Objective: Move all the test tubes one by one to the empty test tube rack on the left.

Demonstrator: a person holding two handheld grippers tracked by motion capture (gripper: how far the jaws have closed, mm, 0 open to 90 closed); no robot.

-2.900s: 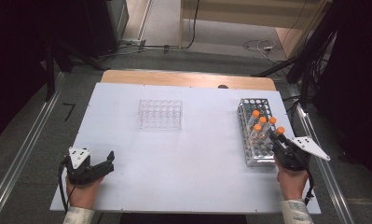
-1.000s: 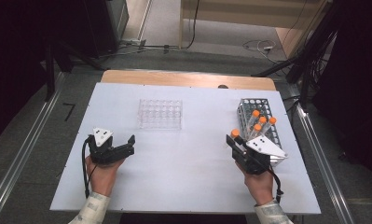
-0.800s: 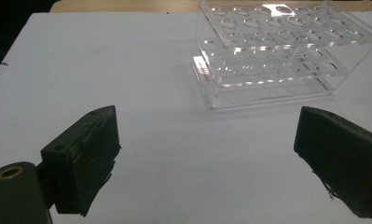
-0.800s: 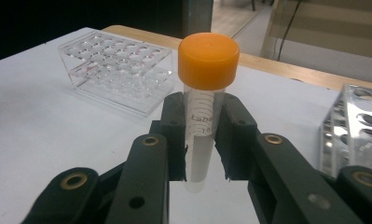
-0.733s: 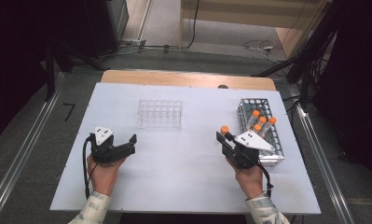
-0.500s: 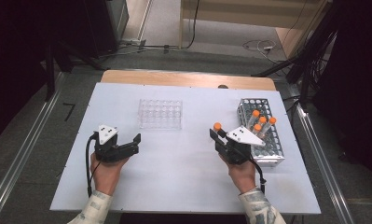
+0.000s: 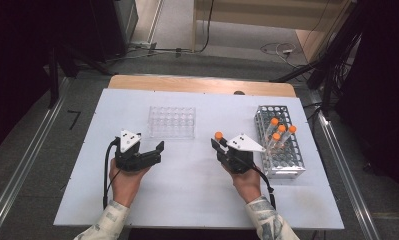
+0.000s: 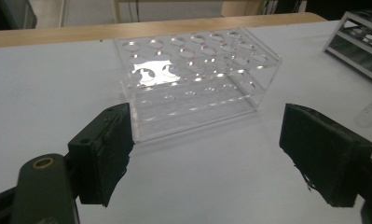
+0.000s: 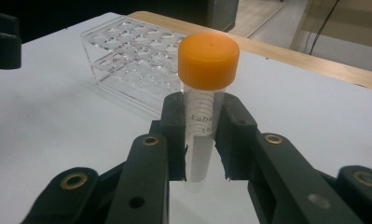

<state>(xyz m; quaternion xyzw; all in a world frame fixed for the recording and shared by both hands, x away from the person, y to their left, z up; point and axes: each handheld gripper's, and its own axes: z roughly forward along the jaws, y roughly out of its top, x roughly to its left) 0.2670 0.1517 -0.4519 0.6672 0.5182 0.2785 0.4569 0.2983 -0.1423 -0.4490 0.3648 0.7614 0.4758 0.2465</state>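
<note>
On the left, the left tool (image 7: 157, 150) has just been narrowing its still-spread, empty jaws before the clear rack (image 7: 171, 121), while the right tool (image 7: 218, 143) has carried the tube (image 9: 205, 98) from the metal rack (image 7: 279, 141) to mid-bench (image 7: 187, 200), pinched upright, orange cap on top.

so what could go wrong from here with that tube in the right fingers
1. The right gripper pinches the orange-capped tube only on its upper part, just under the cap; the smooth plastic could slip or swing as it travels.
2. The clear rack is light-looking and rests loose on the table; a slightly off-centre insertion may push or tip it.
3. The left gripper, its jaws just closing with nothing between them, sits near that rack and could bump it.
</note>
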